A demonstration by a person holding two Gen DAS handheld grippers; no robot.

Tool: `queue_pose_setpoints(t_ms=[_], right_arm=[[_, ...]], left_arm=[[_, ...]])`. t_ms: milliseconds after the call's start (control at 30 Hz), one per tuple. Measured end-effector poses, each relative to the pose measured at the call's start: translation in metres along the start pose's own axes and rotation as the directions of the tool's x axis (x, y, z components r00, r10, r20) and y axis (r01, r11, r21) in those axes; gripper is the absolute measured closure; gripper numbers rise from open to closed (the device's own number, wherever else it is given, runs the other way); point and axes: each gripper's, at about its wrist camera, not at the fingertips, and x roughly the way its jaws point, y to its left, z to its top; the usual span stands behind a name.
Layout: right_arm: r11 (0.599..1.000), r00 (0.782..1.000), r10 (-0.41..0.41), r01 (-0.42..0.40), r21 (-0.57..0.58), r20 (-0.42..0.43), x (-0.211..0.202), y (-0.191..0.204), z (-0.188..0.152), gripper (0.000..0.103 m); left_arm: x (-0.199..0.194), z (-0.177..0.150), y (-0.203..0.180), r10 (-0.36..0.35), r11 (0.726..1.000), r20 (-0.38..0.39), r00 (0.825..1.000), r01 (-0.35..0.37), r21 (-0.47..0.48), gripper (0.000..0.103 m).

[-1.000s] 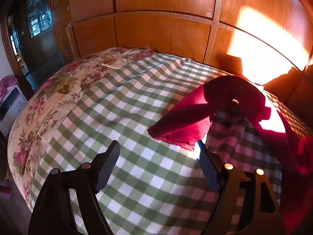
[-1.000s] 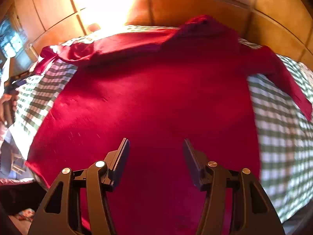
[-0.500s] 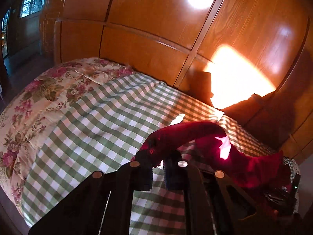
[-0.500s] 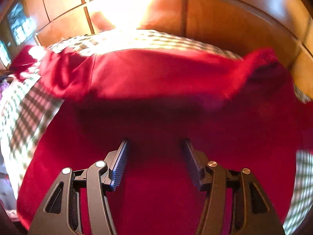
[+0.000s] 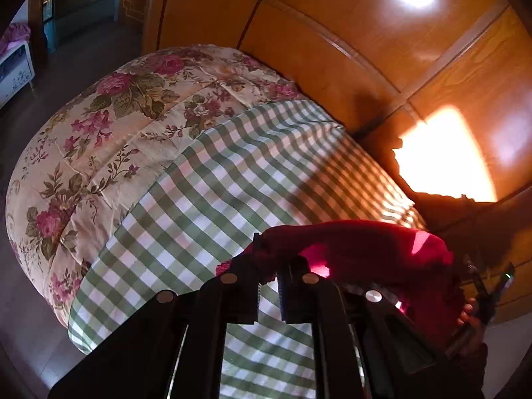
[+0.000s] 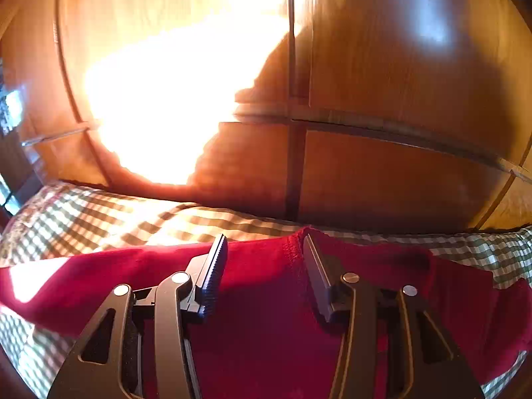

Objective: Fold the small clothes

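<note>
A dark red garment (image 6: 266,299) lies spread on a bed covered with a green-and-white checked sheet (image 5: 232,179). My left gripper (image 5: 267,262) is shut on the end of the garment's sleeve (image 5: 352,246) and holds it lifted above the sheet. My right gripper (image 6: 264,246) is open, its fingers (image 6: 212,269) resting low over the garment's upper edge, with a stitched seam (image 6: 294,249) between them. The other gripper and the hand holding it (image 5: 478,302) show at the right edge of the left wrist view.
A floral quilt (image 5: 99,126) covers the bed's left part. A wooden panelled wall (image 6: 382,99) with a bright sun patch (image 6: 166,99) stands right behind the bed. A white cabinet (image 5: 13,69) stands on the dark floor at the far left.
My left gripper closed on the red sleeve end and lifted it. My right gripper moved forward over the garment to its upper edge near the wall, staying open.
</note>
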Motion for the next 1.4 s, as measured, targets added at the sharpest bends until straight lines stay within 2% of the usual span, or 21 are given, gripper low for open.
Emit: queue_pose_setpoints(t_ms=[133, 200, 233, 267, 333, 367, 467, 633, 700, 767, 833, 867, 900, 933, 967, 1000, 1100, 1200, 1267, 1333, 1400], right_arm=[[0.996, 0.998, 0.014, -0.02, -0.088, -0.065, -0.02, 0.004, -0.055, 0.042], [0.995, 0.994, 0.027, -0.037, -0.094, -0.105, -0.028, 0.005, -0.082, 0.042], [0.995, 0.992, 0.036, -0.048, -0.091, -0.124, -0.033, 0.004, -0.096, 0.042], [0.995, 0.989, 0.041, -0.054, -0.086, -0.144, -0.038, 0.003, -0.111, 0.042], [0.995, 0.983, 0.059, -0.071, -0.064, -0.173, -0.05, -0.003, -0.14, 0.042], [0.996, 0.98, 0.066, -0.076, -0.046, -0.186, -0.055, -0.004, -0.15, 0.037], [0.995, 0.971, 0.096, -0.102, -0.016, -0.22, -0.068, -0.004, -0.174, 0.034], [0.982, 0.961, 0.152, -0.173, -0.072, -0.23, -0.086, 0.031, -0.181, 0.034], [0.968, 0.955, 0.188, -0.22, -0.118, -0.231, -0.09, 0.056, -0.176, 0.034], [0.95, 0.942, 0.227, -0.27, -0.156, -0.249, -0.092, 0.08, -0.176, 0.034], [0.925, 0.923, 0.24, -0.311, -0.218, -0.3, -0.088, 0.108, -0.18, 0.039], [0.917, 0.921, 0.221, -0.308, -0.252, -0.322, -0.084, 0.12, -0.186, 0.049], [0.91, 0.919, 0.197, -0.301, -0.285, -0.343, -0.08, 0.128, -0.193, 0.064], [0.903, 0.923, 0.176, -0.29, -0.316, -0.343, -0.08, 0.132, -0.2, 0.067], [0.892, 0.933, 0.167, -0.28, -0.355, -0.318, -0.085, 0.135, -0.204, 0.079], [0.883, 0.936, 0.156, -0.275, -0.38, -0.316, -0.089, 0.137, -0.206, 0.098], [0.877, 0.938, 0.177, -0.288, -0.384, -0.298, -0.113, 0.128, -0.205, 0.1], [0.867, 0.922, 0.216, -0.332, -0.37, -0.322, -0.126, 0.117, -0.211, 0.1], [0.864, 0.911, 0.213, -0.344, -0.367, -0.352, -0.123, 0.114, -0.222, 0.1], [0.873, 0.91, 0.23, -0.35, -0.34, -0.346, -0.118, 0.113, -0.229, 0.1], [0.887, 0.9, 0.264, -0.368, -0.278, -0.347, -0.12, 0.105, -0.225, 0.098]], left_arm=[[0.054, 0.016, 0.01, 0.056, 0.997, -0.07, 0.996, -0.059, -0.044, 0.095], [0.074, 0.023, 0.016, 0.035, 0.996, -0.092, 0.995, -0.042, -0.083, 0.086], [0.079, 0.026, 0.019, 0.06, 0.993, -0.074, 0.995, -0.066, -0.093, 0.074], [0.081, 0.027, 0.025, 0.081, 0.989, -0.052, 0.995, -0.086, -0.121, 0.05], [0.079, 0.024, 0.035, 0.02, 0.984, -0.016, 1.0, -0.022, -0.177, 0.045], [0.077, 0.021, 0.039, -0.012, 0.981, -0.006, 1.0, 0.011, -0.193, 0.043], [0.074, 0.004, 0.049, -0.057, 0.98, 0.011, 0.998, 0.059, -0.192, 0.035], [0.077, -0.019, 0.057, -0.11, 0.974, 0.034, 0.993, 0.115, -0.197, 0.04], [0.08, -0.023, 0.05, -0.131, 0.974, 0.031, 0.991, 0.134, -0.182, 0.056], [0.085, -0.028, 0.042, -0.143, 0.977, 0.012, 0.99, 0.143, -0.16, 0.084], [0.084, -0.029, 0.035, -0.124, 0.984, 0.015, 0.992, 0.125, -0.131, 0.096], [0.08, -0.03, 0.032, -0.116, 0.985, 0.034, 0.993, 0.119, -0.122, 0.097], [0.076, -0.028, 0.03, -0.115, 0.986, 0.056, 0.992, 0.121, -0.116, 0.097], [0.068, -0.027, 0.029, -0.12, 0.986, 0.082, 0.989, 0.128, -0.11, 0.097], [0.058, -0.025, 0.028, -0.128, 0.985, 0.111, 0.985, 0.14, -0.105, 0.097], [0.048, -0.025, 0.028, -0.135, 0.983, 0.135, 0.982, 0.15, -0.104, 0.097], [0.025, -0.022, 0.03, -0.145, 0.98, 0.191, 0.971, 0.167, -0.107, 0.098], [0.036, -0.02, 0.037, -0.03, 0.991, 0.163, 0.986, 0.051, -0.127, 0.097], [0.057, -0.021, 0.044, 0.069, 0.986, 0.111, 0.991, -0.05, -0.159, 0.085], [0.069, -0.029, 0.045, 0.153, 0.979, 0.079, 0.985, -0.141, -0.148, 0.074], [0.062, -0.04, 0.042, 0.147, 0.979, 0.092, 0.985, -0.132, -0.159, 0.057]])
